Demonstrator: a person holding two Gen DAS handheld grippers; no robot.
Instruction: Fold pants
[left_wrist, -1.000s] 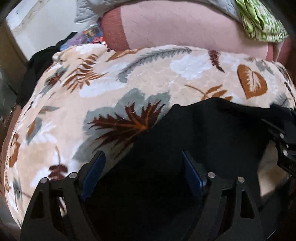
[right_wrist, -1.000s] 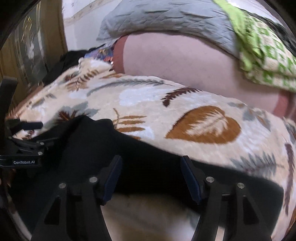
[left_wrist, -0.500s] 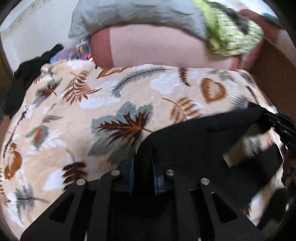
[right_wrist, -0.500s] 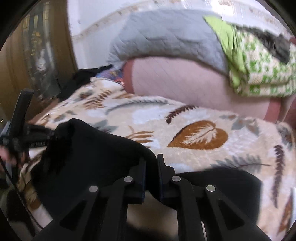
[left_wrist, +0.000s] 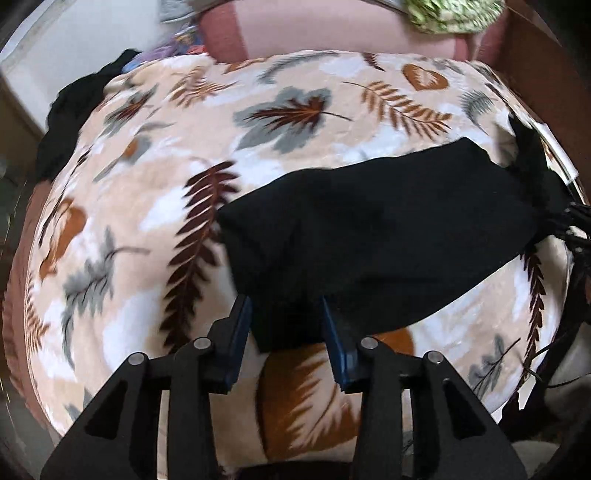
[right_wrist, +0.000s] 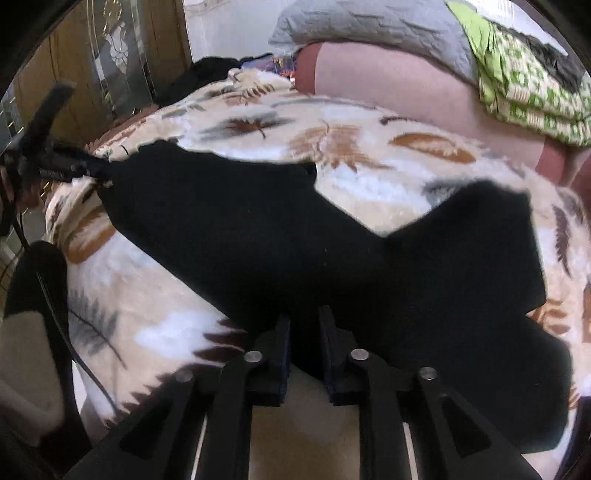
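Note:
The black pants (left_wrist: 388, 236) lie stretched across a bed covered by a beige leaf-print blanket (left_wrist: 155, 206). In the left wrist view my left gripper (left_wrist: 286, 328) has its jaws parted, with a corner of the pants lying between the blue pads. In the right wrist view the pants (right_wrist: 258, 236) spread from the left end to a wider part at the right. My right gripper (right_wrist: 303, 338) has its jaws close together on the pants' near edge. The left gripper also shows at the far left of the right wrist view (right_wrist: 55, 166), at the pants' end.
A pink mattress edge (right_wrist: 388, 85), a grey quilt (right_wrist: 369, 26) and a green patterned cloth (right_wrist: 528, 81) lie behind the bed. Dark clothes (left_wrist: 74, 110) are piled at the bed's far left corner. A wooden cabinet with glass (right_wrist: 92, 66) stands left.
Both grippers closed on the pants, lifted and pulled them out flat over the blanket. Now the left gripper's jaws have parted again; the right stays closed on the fabric.

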